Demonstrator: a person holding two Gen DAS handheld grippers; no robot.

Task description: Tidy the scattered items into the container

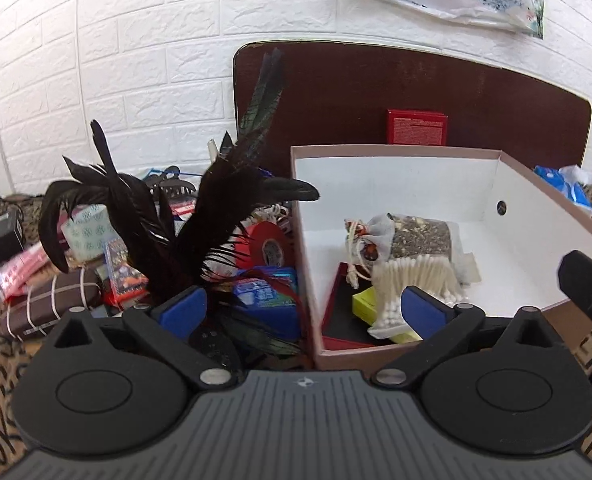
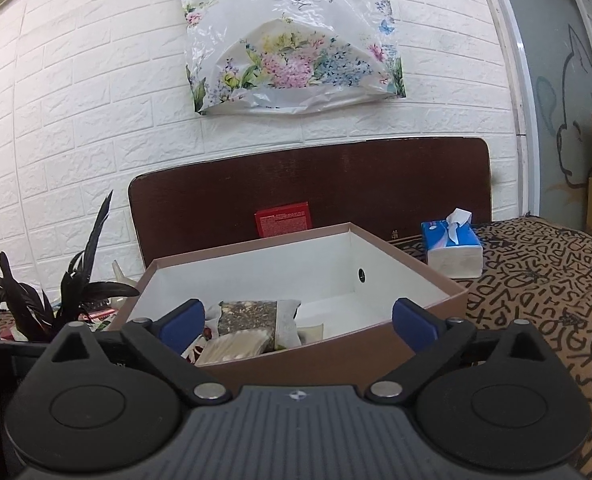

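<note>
**Both grippers spread wide at the box, nothing gripped**

Your left gripper (image 1: 304,308) blocks the near wall of the cardboard box (image 1: 396,152), so you cannot see the lower edge of what lies inside. The black feathers (image 1: 167,220) just left of the box cover much of the clutter pile there; a red tape roll (image 1: 269,246) and a blue packet (image 1: 267,292) show only in part, and the labels are too blurred to read. Inside the box you can make out a herb sachet (image 1: 420,236), a pack of cotton swabs (image 1: 412,280) touching it on the near side, and a yellow box (image 1: 366,302) half hidden under the swabs.

Your left gripper is level, straddling the box's left wall, one blue pad outside and one inside. Your right gripper (image 2: 298,320) sits low at the box's near wall, its fingers apart, pointed across the box toward the red box (image 2: 283,218) behind it. The tissue pack (image 2: 452,246) stands right of the box
</note>
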